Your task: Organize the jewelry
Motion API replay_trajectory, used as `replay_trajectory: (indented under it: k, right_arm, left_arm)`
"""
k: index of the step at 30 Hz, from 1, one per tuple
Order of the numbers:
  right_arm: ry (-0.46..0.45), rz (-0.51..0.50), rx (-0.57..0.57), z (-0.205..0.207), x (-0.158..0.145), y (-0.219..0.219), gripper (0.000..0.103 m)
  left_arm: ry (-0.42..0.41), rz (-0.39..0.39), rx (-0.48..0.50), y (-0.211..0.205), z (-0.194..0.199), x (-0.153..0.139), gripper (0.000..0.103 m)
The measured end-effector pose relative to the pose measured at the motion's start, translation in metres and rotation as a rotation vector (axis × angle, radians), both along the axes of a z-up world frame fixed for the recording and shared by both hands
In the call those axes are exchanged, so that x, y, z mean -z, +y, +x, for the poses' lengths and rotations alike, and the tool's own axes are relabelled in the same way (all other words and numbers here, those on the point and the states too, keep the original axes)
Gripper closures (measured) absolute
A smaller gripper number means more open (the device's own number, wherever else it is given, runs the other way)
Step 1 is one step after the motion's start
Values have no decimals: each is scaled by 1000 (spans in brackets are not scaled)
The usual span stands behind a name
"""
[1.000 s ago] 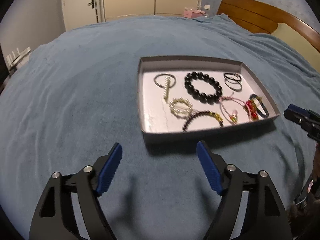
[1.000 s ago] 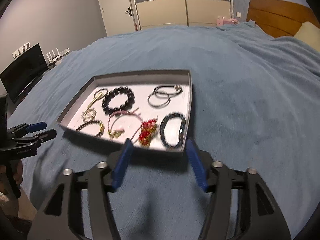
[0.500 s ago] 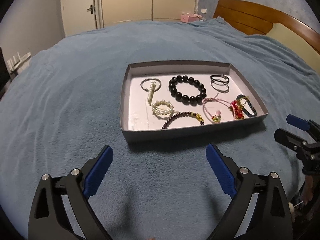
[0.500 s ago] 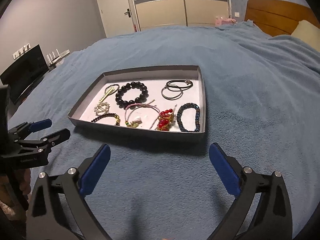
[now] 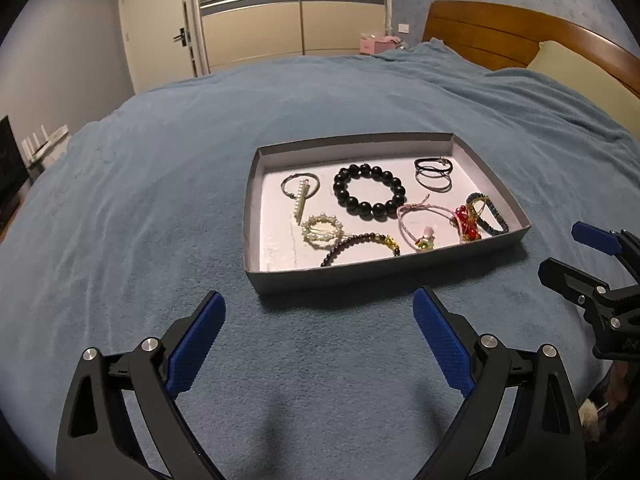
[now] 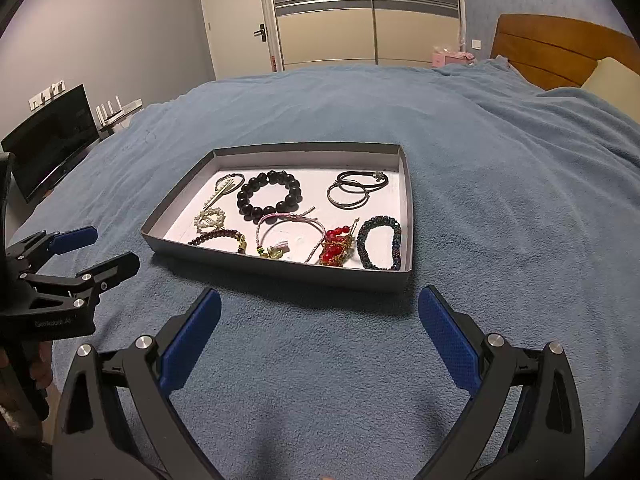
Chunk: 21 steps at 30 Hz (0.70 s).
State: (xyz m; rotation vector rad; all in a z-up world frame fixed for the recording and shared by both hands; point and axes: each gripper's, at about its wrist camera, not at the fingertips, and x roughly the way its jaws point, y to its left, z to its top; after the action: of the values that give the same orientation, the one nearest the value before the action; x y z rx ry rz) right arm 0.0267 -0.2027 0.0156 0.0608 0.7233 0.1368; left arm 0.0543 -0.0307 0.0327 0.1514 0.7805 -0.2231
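A grey shallow tray lies on the blue bedspread and holds several pieces of jewelry. Among them are a black bead bracelet, black hair ties, a pink cord bracelet, a red bead piece and a dark beaded bracelet. My left gripper is open and empty, above the bedspread short of the tray's near wall. My right gripper is open and empty, also short of the tray.
The blue bedspread spreads all around the tray. A wooden headboard and a pillow are at the far right. A dark screen stands at the left, and a wardrobe and door at the back.
Both grippers have opened wide and pulled back from the tray, which now looks smaller and farther. The jewelry in the tray has not moved.
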Motion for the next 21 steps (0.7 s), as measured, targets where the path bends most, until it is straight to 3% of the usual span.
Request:
replay_trajectory:
  k: [21]
  right_arm:
    - [4, -1, 4, 1, 2, -1, 6]
  left_arm:
    - [3, 5, 3, -1, -1, 2, 9]
